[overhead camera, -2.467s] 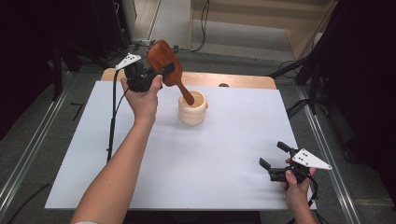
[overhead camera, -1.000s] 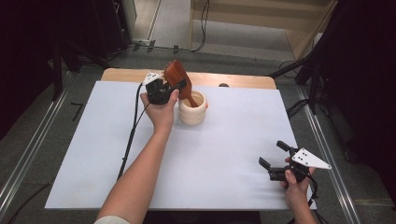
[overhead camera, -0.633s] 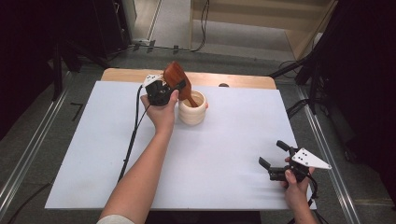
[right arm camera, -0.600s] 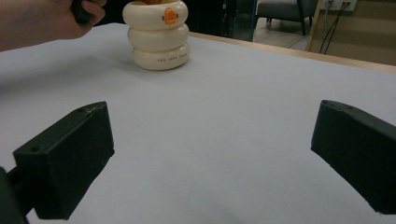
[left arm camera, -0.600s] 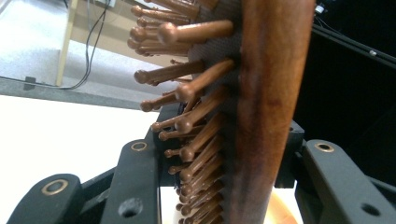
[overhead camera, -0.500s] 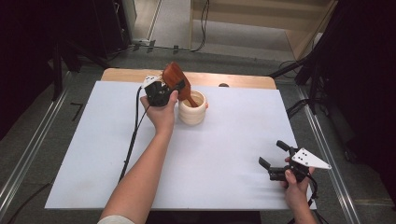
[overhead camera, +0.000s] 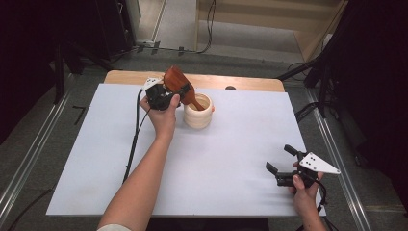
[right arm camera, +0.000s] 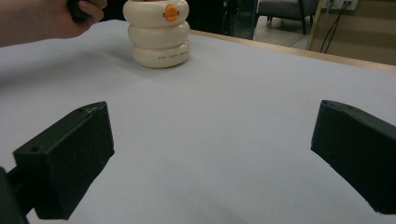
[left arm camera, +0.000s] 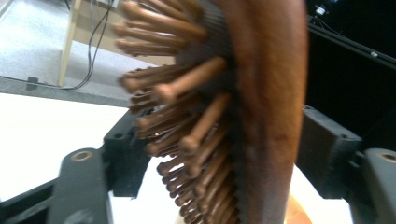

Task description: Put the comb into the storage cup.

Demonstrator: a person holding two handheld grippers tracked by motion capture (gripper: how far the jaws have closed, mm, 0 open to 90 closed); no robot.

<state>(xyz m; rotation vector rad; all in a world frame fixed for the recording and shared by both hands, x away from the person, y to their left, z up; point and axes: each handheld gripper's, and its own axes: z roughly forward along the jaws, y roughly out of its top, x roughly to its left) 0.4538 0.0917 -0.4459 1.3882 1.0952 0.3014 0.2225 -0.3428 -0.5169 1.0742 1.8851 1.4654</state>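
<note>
While its handle stands down inside the cream holder (overhead camera: 198, 110), the wooden hairbrush (overhead camera: 177, 83) leans up and to the left, a little above the middle of the high view, its broad reddish head sticking out over the rim. In the left gripper view the brush head (left arm camera: 261, 107) runs up between the two black jaws, bristle pins fanning to the left. The left claw (overhead camera: 179, 92) has just been opening: there is a gap on the bristle side, so the pads no longer seem to press, though the head stands between them.

The brush looks stiff and fairly light, hard wood with a smooth, slightly slick back; the pins would flex or slip under a pinch. I'd judge the flat edges of the head, or the neck just above the holder's rim, the safest places to grip. The holder is a ribbed, stacked-ring pot with an orange mark (right arm camera: 171, 12), probably light enough to tip if the brush is dragged sideways.

Down at the lower right, the right claw (overhead camera: 281, 166) hovers wide open and empty over the white desk (overhead camera: 231, 163), well apart from the pot.
</note>
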